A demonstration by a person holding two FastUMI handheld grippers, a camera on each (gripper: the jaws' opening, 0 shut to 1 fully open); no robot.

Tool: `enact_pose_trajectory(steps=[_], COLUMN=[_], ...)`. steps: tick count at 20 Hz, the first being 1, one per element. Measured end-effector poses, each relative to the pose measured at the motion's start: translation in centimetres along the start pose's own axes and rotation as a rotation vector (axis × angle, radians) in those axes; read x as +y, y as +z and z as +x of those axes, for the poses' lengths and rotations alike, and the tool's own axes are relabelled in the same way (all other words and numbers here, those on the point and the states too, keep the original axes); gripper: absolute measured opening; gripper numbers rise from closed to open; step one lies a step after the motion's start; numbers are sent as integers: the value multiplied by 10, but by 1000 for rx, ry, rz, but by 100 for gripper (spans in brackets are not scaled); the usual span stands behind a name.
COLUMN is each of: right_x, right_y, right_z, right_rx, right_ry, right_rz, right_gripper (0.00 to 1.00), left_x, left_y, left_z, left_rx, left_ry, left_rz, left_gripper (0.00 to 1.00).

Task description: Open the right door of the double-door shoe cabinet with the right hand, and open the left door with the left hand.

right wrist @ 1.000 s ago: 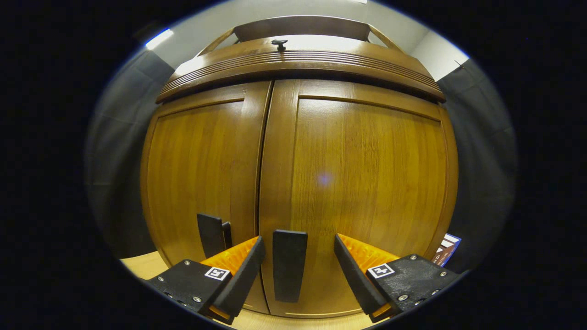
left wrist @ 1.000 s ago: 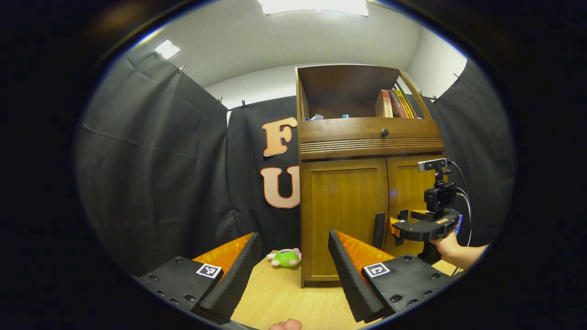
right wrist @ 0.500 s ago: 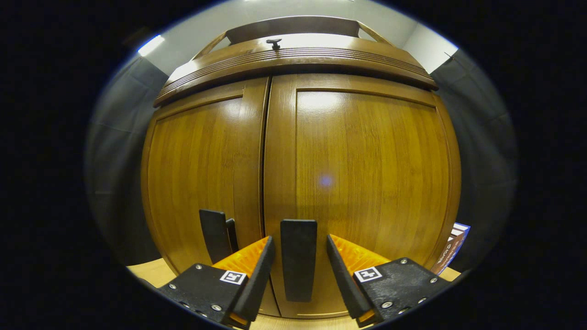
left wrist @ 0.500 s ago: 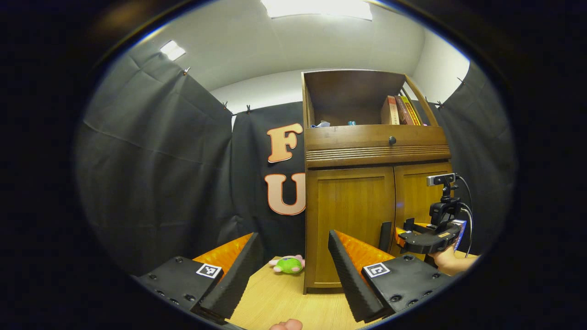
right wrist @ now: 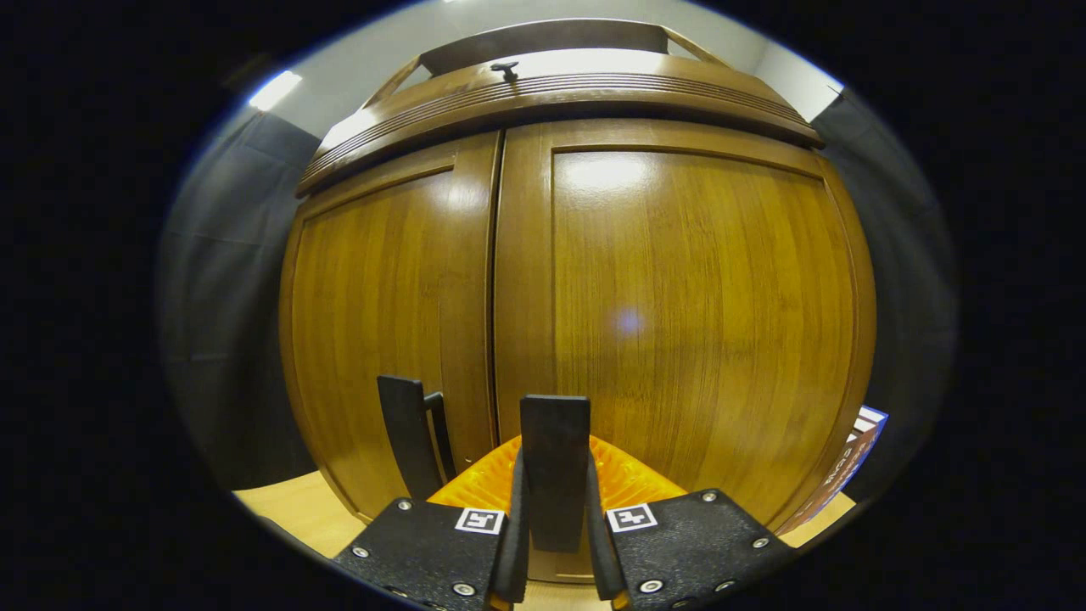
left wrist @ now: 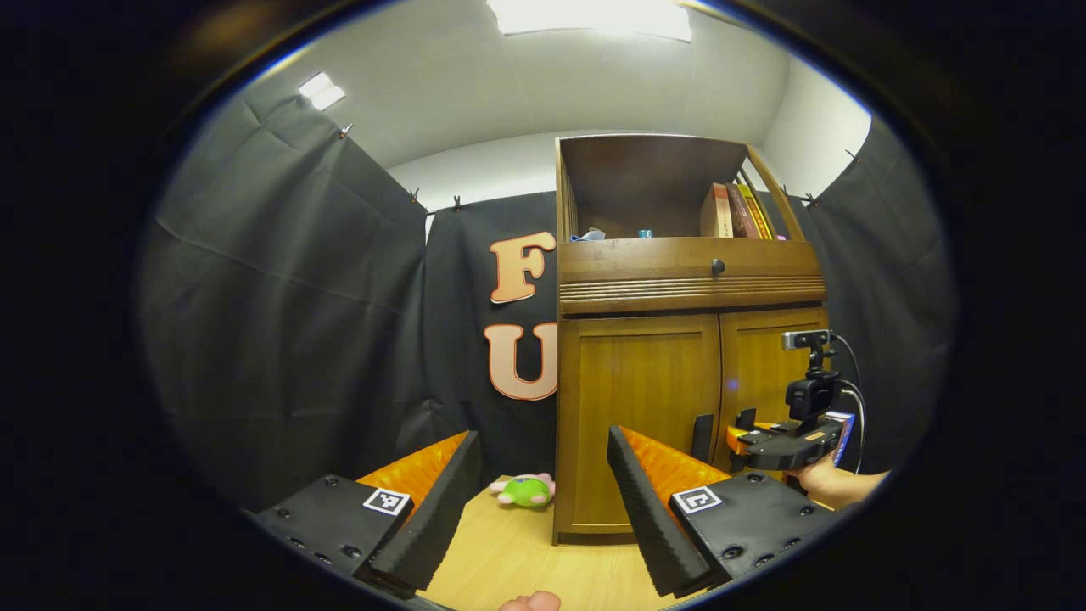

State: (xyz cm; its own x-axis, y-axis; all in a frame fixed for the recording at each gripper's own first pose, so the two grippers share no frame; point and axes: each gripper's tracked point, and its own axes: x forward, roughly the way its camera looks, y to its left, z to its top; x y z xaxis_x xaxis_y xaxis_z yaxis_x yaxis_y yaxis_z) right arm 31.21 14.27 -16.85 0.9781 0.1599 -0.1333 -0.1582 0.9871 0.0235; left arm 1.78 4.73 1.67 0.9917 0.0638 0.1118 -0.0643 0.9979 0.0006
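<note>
Black cloth walls close the booth on every side, and a pale wooden table [left wrist: 509,552] carries the scene. In the left gripper view, the left gripper [left wrist: 539,496] hangs back from the furniture with its jaws spread wide and nothing between them, over the bare tabletop. Beyond its fingers, a small green plush toy [left wrist: 524,490] lies on the table just beside the left foot of the shoe cabinet [left wrist: 679,288]. The cabinet stands upright to the right of centre, with a drawer knob [left wrist: 718,266] above the doors and books [left wrist: 736,212] leaning in the open top shelf. Its left door [left wrist: 636,407] is shut, its dark handle [left wrist: 701,437] untouched near the centre seam. Further right, the right gripper [left wrist: 742,433], held by a hand [left wrist: 836,482], is up against the right door [left wrist: 768,373].

In the right gripper view, both doors sit flush and closed. The left door's handle [right wrist: 407,433] stands apart to the left. The right gripper [right wrist: 553,543] has its jaws drawn in narrow, both fingers pressing the sides of the right door's black handle [right wrist: 555,458]. A book corner [right wrist: 853,462] peeks out at the far right.
</note>
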Motion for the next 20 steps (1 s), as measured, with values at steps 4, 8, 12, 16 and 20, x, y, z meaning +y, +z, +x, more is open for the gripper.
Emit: enact_pose_trajectory(steps=[4, 8, 12, 16, 20], right_x=[3, 4, -2, -12, -29], right_y=[4, 8, 5, 5, 5], right_z=[-5, -22, -58, -90, -125], right_rx=[-5, -23, -24, -17, -21], right_ry=[19, 45, 58, 62, 44], right_rz=[54, 77, 88, 75, 63], right_gripper=[28, 28, 28, 28, 28], left_x=[1, -1, -11, -25, -38], left_y=[2, 4, 0, -2, -3], left_z=[0, -8, -10, -9, -8], left_rx=[-2, -6, 2, 9, 12], left_ry=[10, 10, -11, -33, -51], left_rz=[6, -2, -5, -10, -19], left_gripper=[96, 96, 96, 96, 96])
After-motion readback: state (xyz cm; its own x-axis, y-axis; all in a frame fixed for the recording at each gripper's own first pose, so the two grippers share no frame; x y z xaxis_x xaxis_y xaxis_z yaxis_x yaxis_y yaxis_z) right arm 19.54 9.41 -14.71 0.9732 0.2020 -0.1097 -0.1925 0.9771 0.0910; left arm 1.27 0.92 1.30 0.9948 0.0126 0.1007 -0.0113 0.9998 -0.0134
